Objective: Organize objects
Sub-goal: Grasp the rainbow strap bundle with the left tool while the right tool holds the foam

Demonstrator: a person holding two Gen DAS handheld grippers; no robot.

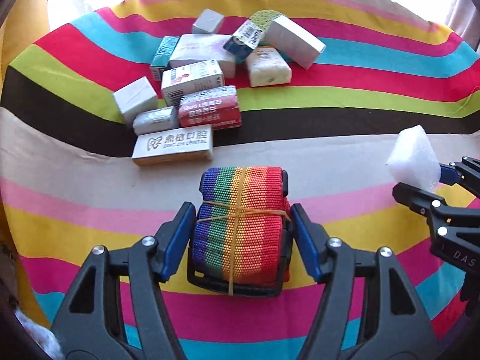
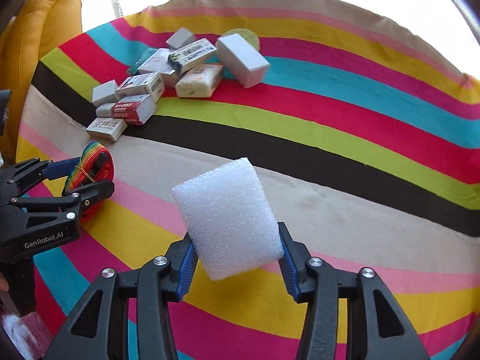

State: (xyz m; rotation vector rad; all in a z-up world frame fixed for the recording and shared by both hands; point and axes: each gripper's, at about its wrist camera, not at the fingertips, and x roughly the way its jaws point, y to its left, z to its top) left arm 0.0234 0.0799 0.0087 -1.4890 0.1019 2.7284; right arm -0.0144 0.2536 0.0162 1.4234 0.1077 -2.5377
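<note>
Midway across the striped cloth (image 1: 345, 156), a rolled rainbow strap (image 1: 240, 228), bound with a yellow rubber band and fitted with a black buckle, sits between the blue pads of the left gripper (image 1: 243, 228). Its jaws stand about half open around the roll, pads against or just beside its sides; a firm grip cannot be confirmed. To the right, the right gripper (image 2: 237, 258) clamps a white foam block (image 2: 228, 219) with narrow jaws and holds it tilted above the cloth. Farther back, a loose heap of small boxes (image 1: 192, 81) and packets lies on the red, green and black stripes, a grey dental carton (image 1: 174, 147) nearest, a green sponge (image 1: 264, 19) at the rear. A yellow cushion (image 2: 39, 30) borders the cloth at left.
</note>
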